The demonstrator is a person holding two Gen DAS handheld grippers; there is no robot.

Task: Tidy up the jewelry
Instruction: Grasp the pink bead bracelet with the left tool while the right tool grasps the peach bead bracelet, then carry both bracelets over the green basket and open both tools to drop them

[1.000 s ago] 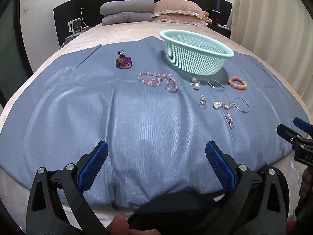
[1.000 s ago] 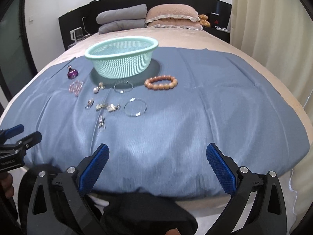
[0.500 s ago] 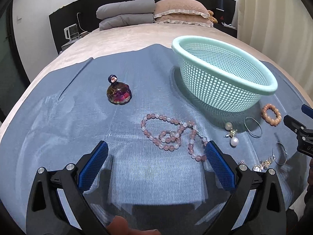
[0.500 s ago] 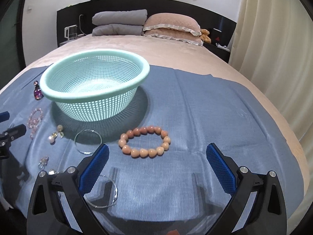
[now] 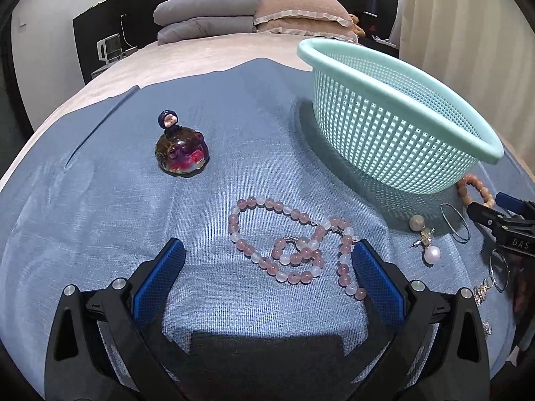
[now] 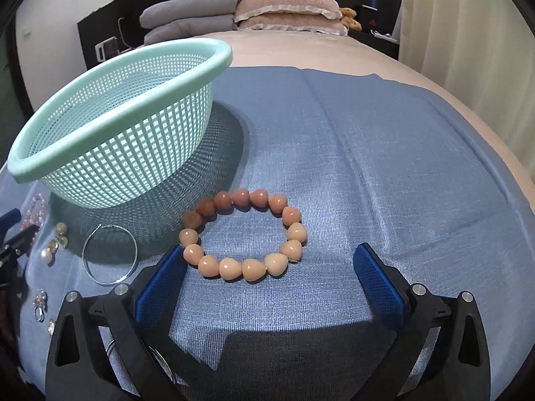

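A pink bead necklace (image 5: 294,250) lies coiled on the blue cloth, just ahead of my open left gripper (image 5: 265,277), partly between its fingers. Beyond it stands a mint mesh basket (image 5: 394,127). In the right wrist view, an orange bead bracelet (image 6: 242,237) lies right in front of my open right gripper (image 6: 271,274), close to its left finger. The same basket (image 6: 117,140) stands at the left there. A pearl earring (image 5: 426,240), thin silver hoops (image 6: 110,254) and small charms (image 6: 40,304) lie near the basket.
A dark purple glass figurine (image 5: 180,147) stands left of the necklace. The blue cloth (image 6: 384,153) covers a beige bed with pillows (image 5: 250,13) at the headboard. A curtain (image 6: 468,33) hangs at the right. The right gripper's tip (image 5: 501,224) shows at the left view's right edge.
Both grippers have moved forward and lower toward the bed. The necklace now sits by the left fingers and the orange bracelet by the right fingers. Both stay open.
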